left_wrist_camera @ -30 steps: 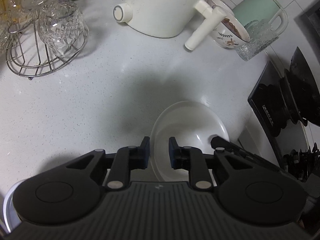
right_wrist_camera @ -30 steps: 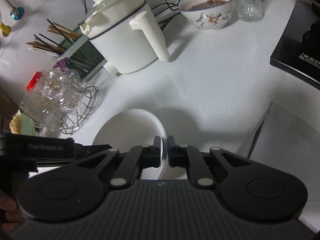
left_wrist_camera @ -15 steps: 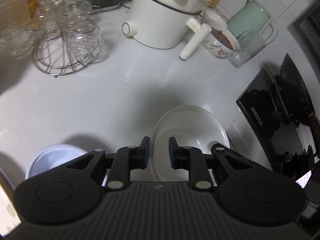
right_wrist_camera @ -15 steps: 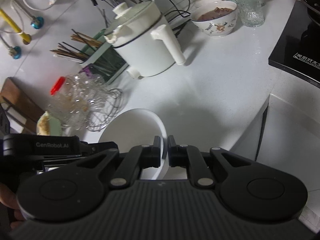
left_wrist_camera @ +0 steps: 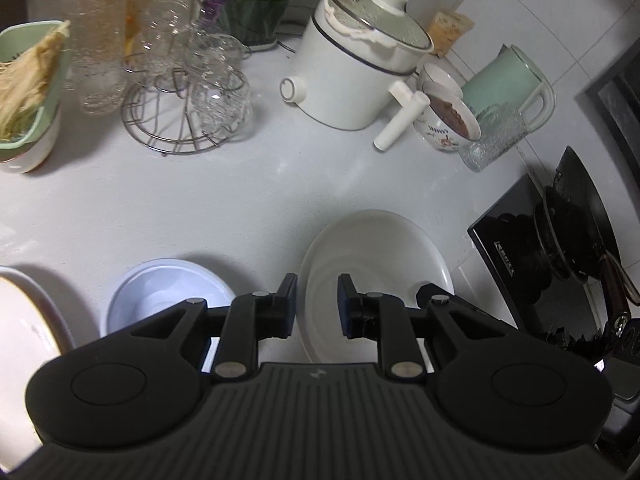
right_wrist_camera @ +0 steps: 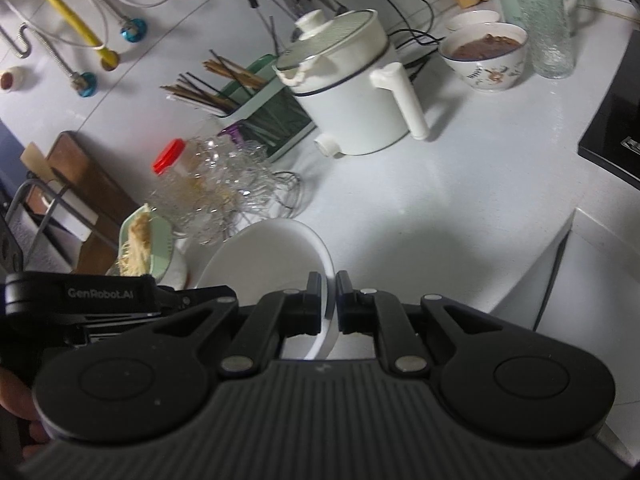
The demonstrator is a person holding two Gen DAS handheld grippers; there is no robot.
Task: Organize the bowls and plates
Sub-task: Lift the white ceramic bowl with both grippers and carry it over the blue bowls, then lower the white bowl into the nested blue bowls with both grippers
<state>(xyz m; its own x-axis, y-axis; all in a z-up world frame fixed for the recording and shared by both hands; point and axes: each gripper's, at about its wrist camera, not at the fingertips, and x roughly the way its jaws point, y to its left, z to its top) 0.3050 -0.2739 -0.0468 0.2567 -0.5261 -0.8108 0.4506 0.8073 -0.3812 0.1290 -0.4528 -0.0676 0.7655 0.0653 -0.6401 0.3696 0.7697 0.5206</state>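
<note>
Between the black stove (left_wrist_camera: 532, 264) and the pale blue bowl (left_wrist_camera: 168, 292), the white bowl (left_wrist_camera: 372, 248) hangs tilted above the worktop (left_wrist_camera: 200, 200), and I judge it is being carried, not resting. My right gripper (right_wrist_camera: 330, 300) is clamped on its rim, one finger inside the wall and one outside, the rim edge pinched thin between them. My left gripper (left_wrist_camera: 317, 304) has its jaws apart, astride the bowl's near rim on the side toward the blue bowl; whether either pad touches the china I cannot tell. To do this carry well, I would keep the right pinch firm and level the bowl, since a one-sided grip on smooth glazed china invites it to swing or slip. I would use the left gripper as a steadying hold on the opposite rim before travelling far. The likely target, I judge, is the blue bowl or the white plate (left_wrist_camera: 24, 320) beyond it from the stove. I would pass low and keep away from the glasses on the wire rack (left_wrist_camera: 180, 136) behind the blue bowl, then lower gently before opening.
</note>
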